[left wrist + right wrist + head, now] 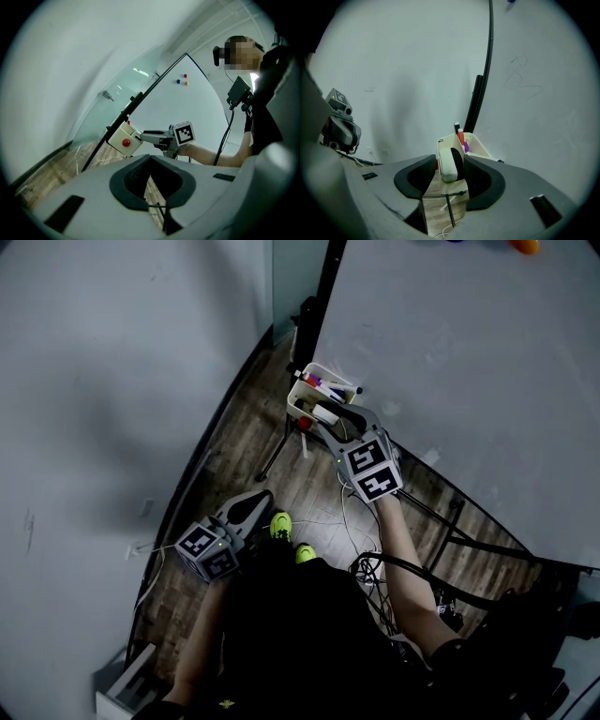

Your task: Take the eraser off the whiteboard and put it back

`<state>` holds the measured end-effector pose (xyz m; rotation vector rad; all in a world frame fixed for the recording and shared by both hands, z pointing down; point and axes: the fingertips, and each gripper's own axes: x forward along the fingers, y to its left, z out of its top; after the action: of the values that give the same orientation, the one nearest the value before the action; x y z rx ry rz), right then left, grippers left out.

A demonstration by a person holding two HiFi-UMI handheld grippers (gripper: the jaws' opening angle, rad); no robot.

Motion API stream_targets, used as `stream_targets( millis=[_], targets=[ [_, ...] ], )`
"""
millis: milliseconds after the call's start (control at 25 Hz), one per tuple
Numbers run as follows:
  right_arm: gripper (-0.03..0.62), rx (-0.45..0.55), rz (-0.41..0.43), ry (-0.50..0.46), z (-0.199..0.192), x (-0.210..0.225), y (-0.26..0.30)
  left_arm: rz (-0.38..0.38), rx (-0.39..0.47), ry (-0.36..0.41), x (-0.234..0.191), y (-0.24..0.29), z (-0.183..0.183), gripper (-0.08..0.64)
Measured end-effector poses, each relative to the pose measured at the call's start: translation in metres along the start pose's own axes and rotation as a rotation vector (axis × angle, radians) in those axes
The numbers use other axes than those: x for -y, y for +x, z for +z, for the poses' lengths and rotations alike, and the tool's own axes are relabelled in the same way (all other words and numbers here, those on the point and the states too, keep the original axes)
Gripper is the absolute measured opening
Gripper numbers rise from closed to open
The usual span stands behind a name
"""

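A white eraser (446, 171) with a black felt face stands between the jaws of my right gripper (450, 161), right in front of the cream tray (476, 143) at the whiteboard's (534, 93) lower edge. A thin gap shows beside its white side, so the pads do not press it. From the head view the eraser (325, 413) sits at the tray's (302, 381) near rim, with the right gripper (330, 423) around it. My left gripper (261, 498) hangs low and apart, over the floor, shut and empty (150, 158).
Markers (319, 382) stand in the tray, which has a red magnet (125, 142) on its side. The board's black stand legs (281, 442) and loose cables (375, 568) cross the wood floor. A grey wall (103, 427) runs along the left. Small magnets (182, 79) dot the board.
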<state>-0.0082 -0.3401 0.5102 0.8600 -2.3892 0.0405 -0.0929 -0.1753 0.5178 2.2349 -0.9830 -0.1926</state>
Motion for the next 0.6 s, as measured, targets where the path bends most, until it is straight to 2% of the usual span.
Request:
stream_targets(
  millis=[360, 520, 600],
  targets=[
    [0.178, 0.037, 0.000, 0.012, 0.004, -0.002, -0.024, 0.002, 0.013, 0.033, 0.016, 0.004, 0.003, 0.017],
    [0.162, 0.061, 0.004, 0.027, 0.005, -0.006, -0.042, 0.004, 0.019, 0.044, 0.031, 0.005, 0.002, 0.017],
    [0.127, 0.075, 0.011, 0.028, 0.005, -0.010, -0.053, 0.006, 0.021, 0.057, 0.040, 0.004, 0.001, 0.017]
  ],
)
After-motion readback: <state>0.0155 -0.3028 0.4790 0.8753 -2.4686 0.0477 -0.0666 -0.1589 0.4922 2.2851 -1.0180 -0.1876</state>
